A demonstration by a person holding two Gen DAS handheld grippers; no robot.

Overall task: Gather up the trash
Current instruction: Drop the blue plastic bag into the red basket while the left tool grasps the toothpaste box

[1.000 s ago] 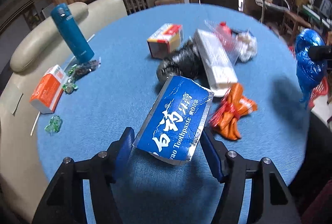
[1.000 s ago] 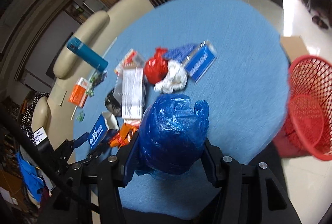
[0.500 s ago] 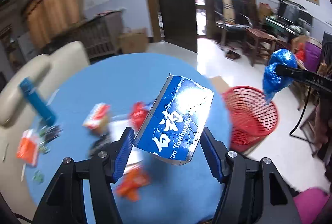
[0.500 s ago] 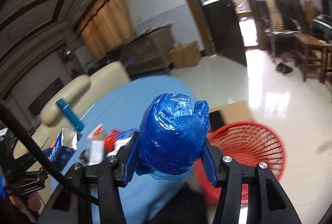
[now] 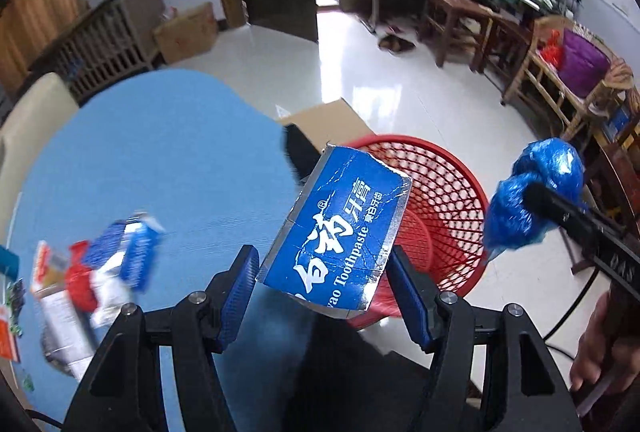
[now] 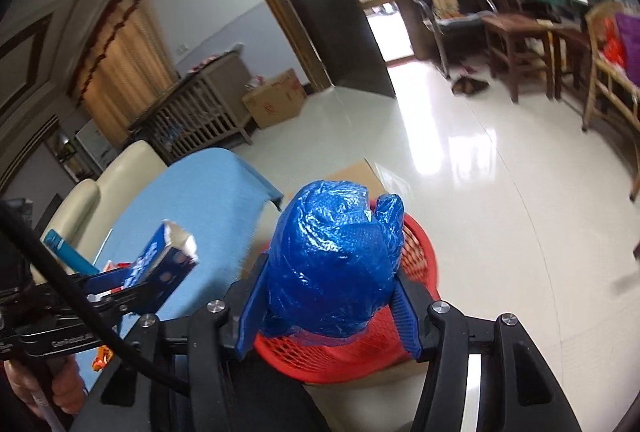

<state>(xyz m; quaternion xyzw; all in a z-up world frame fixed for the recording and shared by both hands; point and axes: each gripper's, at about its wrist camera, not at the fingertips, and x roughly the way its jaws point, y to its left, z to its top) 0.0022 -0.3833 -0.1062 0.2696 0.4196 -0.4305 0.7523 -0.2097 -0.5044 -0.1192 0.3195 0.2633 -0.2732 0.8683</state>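
Observation:
My left gripper (image 5: 320,284) is shut on a torn blue toothpaste box (image 5: 340,228), held in the air at the edge of the round blue table (image 5: 160,151), in front of a red mesh basket (image 5: 440,199) on the floor. My right gripper (image 6: 330,278) holds a crumpled blue plastic bag (image 6: 332,264) right above that red basket (image 6: 420,252). Its jaws are opening, but the pads still touch the bag. In the left wrist view the blue bag (image 5: 532,191) hangs to the right of the basket's far rim. The toothpaste box (image 6: 160,268) also shows at the left of the right wrist view.
A blurred pile of trash (image 5: 100,272) lies on the table at the left. Flat cardboard (image 5: 328,119) lies on the shiny floor under the basket. Wooden chairs and tables (image 5: 460,15) line the far right; a cream sofa (image 6: 120,171) stands behind the table.
Both grippers swung off the table toward the red basket, each still carrying its item. The basket now sits close under the bag and just beyond the toothpaste box.

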